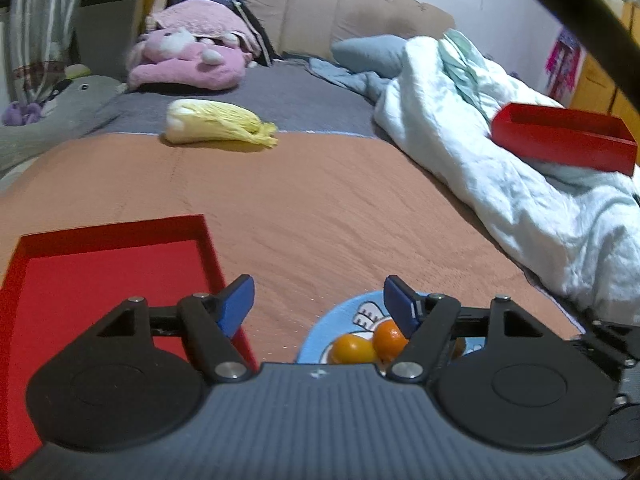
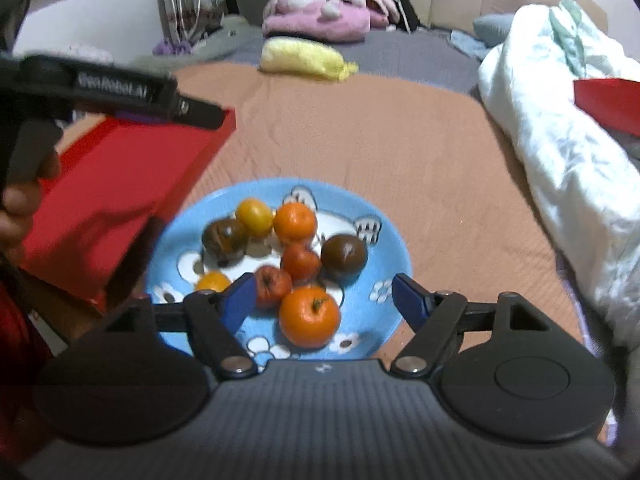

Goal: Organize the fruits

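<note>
A blue flowered plate (image 2: 384, 240) lies on the orange bedspread and holds several fruits: oranges, dark tomatoes, red ones and small yellow ones. My right gripper (image 2: 324, 292) hovers over the plate's near side, open, with a large orange (image 2: 310, 316) below the gap and untouched by the pads. My left gripper (image 1: 320, 300) is open with nothing between its fingers. It hangs between the red tray (image 1: 100, 280) on its left and the plate (image 1: 344, 312) on its right, where two oranges (image 1: 352, 350) show. The right wrist view shows the left tool's black body (image 2: 120, 92), held by a hand (image 2: 20, 200) above the red tray (image 2: 120, 184).
A second red box (image 1: 560, 140) rests on the crumpled white duvet (image 1: 500, 184) at the right. A yellow corn plush (image 1: 216, 122) lies further up the bed, with a pink plush (image 1: 188, 60) and a grey plush (image 1: 80, 100) behind. A padded headboard (image 1: 320, 12) closes the far end.
</note>
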A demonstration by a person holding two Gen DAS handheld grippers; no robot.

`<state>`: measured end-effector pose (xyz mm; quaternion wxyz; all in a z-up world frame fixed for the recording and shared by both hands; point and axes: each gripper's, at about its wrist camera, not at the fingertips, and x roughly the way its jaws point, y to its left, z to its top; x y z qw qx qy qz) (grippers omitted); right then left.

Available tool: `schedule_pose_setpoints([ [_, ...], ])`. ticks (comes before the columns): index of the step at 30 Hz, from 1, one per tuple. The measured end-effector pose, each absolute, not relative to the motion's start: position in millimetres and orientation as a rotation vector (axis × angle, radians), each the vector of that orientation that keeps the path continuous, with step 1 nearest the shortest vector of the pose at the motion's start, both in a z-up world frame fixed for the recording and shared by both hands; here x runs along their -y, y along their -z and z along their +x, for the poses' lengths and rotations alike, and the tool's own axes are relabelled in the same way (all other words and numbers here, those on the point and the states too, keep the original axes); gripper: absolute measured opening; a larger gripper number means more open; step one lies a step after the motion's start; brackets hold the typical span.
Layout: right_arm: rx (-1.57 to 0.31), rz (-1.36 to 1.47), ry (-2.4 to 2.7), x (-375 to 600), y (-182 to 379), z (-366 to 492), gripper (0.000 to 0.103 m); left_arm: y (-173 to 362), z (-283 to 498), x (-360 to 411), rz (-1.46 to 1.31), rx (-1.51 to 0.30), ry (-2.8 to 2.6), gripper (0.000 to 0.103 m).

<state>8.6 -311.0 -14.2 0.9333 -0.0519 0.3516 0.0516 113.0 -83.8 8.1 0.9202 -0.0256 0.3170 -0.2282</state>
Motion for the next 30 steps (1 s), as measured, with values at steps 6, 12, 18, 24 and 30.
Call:
schedule_pose_setpoints([
  [6,-0.760,0.053,-0.147,323,-2,-10,0.076,-20,97,69,-0.042,-0.625,0.421,0.090],
  [12,-0.861,0.075,-0.211,297,3,-50,0.076,-27,62,58,-0.094,-0.629,0.461,0.099],
  [18,-0.955,0.031,-0.224,260,23,-82,0.077,-20,23,73,0.063,-0.626,0.488,0.103],
  [24,-1.021,-0.025,-0.195,236,39,-108,0.077,-26,-5,92,0.165,-0.528,0.543,0.103],
  [30,-0.968,-0.019,-0.122,239,26,-120,0.077,-32,-23,107,0.193,-0.474,0.537,0.103],
])
